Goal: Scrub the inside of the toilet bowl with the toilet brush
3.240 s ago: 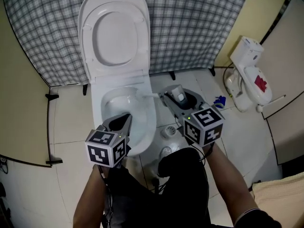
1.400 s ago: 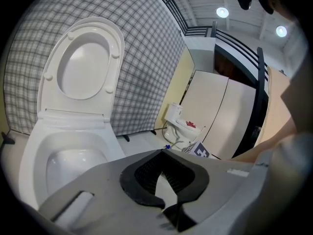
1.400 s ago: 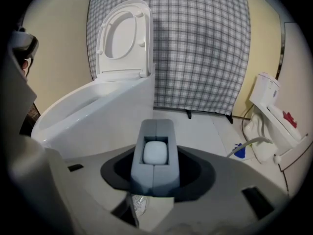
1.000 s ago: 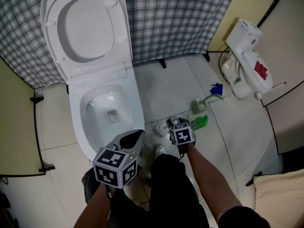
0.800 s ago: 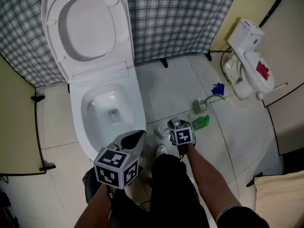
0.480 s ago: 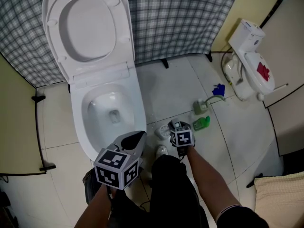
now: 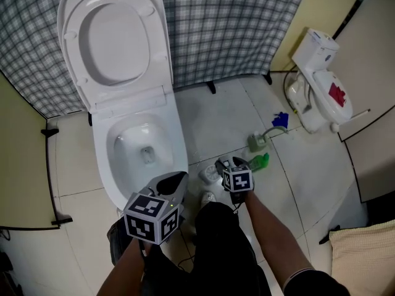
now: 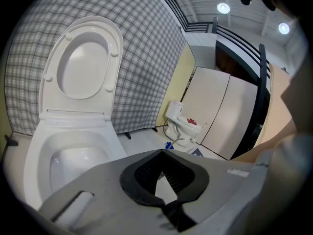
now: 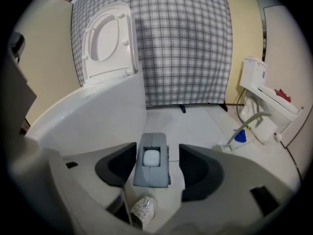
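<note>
Your right gripper (image 9: pixel 157 149) is down low by the floor. Its two claws are wide apart, and the top of the toilet brush handle (image 9: pixel 152 166) stands between them. There is a small gap on each side, so the claws are not touching it. The brush looks like it is sitting in its white holder (image 7: pixel 208 172), on the floor just beside the toilet bowl (image 7: pixel 183 154), so no scrubbing is going on right now. To pick the brush up well, keep the handle right in the middle of the claws and squeeze both flat sides at once. Then lift straight up, so the holder does not tip or come along. Mind your shoe (image 9: pixel 142 210), which is close below. Your left gripper (image 8: pixel 163 152) hangs near the front of the bowl with its claws pressed together on nothing, so keep it out of the way. The handle top is a grey, boxy block with a round white piece set in it. You cannot see the bristles. The bowl is white, with its lid up.
</note>
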Motion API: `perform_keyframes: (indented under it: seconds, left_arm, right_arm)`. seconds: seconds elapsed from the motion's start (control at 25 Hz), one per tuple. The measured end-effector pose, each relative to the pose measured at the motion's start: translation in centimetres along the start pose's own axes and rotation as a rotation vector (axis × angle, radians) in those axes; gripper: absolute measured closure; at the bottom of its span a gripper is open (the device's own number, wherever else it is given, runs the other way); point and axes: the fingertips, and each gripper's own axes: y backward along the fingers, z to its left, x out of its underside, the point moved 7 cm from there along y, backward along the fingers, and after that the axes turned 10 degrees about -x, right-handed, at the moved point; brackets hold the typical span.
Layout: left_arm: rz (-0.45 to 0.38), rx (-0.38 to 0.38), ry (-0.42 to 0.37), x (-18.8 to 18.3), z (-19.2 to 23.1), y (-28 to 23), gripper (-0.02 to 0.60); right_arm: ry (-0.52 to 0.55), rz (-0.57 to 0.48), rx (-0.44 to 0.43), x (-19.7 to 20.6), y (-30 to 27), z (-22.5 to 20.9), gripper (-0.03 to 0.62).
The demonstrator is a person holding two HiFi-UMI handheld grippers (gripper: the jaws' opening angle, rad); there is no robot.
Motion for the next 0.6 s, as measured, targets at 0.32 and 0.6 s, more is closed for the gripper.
perform_keyframes:
  seconds: [0.32,0.6]
  left_arm:
    - [-0.082,-0.031,0.001,-1.9,-0.6,1.9,0.572]
    - [-0.201,-0.075,0.001,-5.2,-0.1,5.3,0.572]
  right_arm:
    - [0.084,-0.198,-0.032,-6.7,6.9,2.3,0.306]
    - [0.241,-0.448,-0.168,-16.1,15.4,9.7,0.449]
